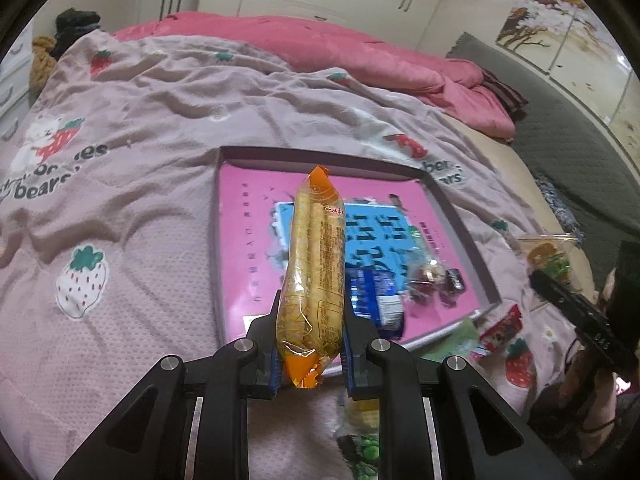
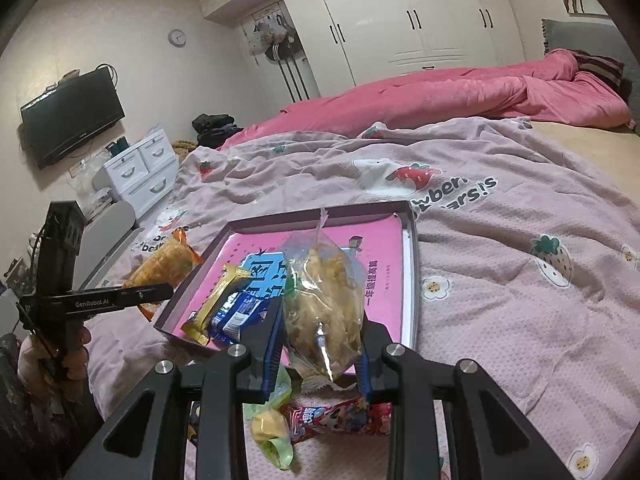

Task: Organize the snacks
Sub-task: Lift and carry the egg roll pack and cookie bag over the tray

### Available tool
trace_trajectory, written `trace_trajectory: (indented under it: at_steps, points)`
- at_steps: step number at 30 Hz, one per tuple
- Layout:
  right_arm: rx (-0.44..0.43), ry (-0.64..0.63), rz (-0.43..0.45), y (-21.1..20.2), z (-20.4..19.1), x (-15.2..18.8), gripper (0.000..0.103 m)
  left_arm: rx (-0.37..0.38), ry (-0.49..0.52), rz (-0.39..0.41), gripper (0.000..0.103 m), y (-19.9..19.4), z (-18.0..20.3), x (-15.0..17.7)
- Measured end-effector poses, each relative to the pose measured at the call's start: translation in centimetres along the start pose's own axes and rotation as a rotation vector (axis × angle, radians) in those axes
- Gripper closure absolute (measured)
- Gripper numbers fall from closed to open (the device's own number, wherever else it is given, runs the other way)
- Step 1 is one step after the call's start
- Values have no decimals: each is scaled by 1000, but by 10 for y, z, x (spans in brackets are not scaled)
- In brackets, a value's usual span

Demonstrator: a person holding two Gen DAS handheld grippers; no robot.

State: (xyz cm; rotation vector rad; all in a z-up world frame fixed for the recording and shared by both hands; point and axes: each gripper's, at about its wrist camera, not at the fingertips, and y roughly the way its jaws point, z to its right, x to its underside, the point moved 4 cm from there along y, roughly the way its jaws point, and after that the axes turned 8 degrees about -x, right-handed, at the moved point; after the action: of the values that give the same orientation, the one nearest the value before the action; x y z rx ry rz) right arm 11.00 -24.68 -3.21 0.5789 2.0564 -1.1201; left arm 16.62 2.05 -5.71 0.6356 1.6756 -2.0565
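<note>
The left gripper [image 1: 310,312] is clamped on a long orange-ended packet of wafer rolls [image 1: 314,272], jaws pressed against its sides, holding it lengthwise in the air above the near edge of the shallow box [image 1: 460,216] on the bed. The right gripper [image 2: 320,340] grips a clear bag of crisps [image 2: 324,300], jaws closed on its lower half, raised over the near corner of the same box. Inside the box, on its pink printed bottom, lie a blue snack packet [image 2: 240,314] and a gold one [image 2: 218,300] side by side, with small dark sweets [image 1: 436,280] near them. The box rests on a strawberry-print blanket [image 2: 500,280]. A red packet [image 2: 332,418] and a yellow-green pouch [image 2: 274,428] lie on the blanket just outside the box.
</note>
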Motion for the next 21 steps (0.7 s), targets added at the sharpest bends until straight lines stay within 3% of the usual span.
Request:
trace_trajectory:
  at_steps: [9, 21]
  points:
    - [21, 16, 16, 2, 11, -8, 72, -59, -15, -23, 80, 25, -5, 2]
    - [35, 21, 14, 6, 16, -12, 72, -60, 5, -49, 81, 44, 2, 8]
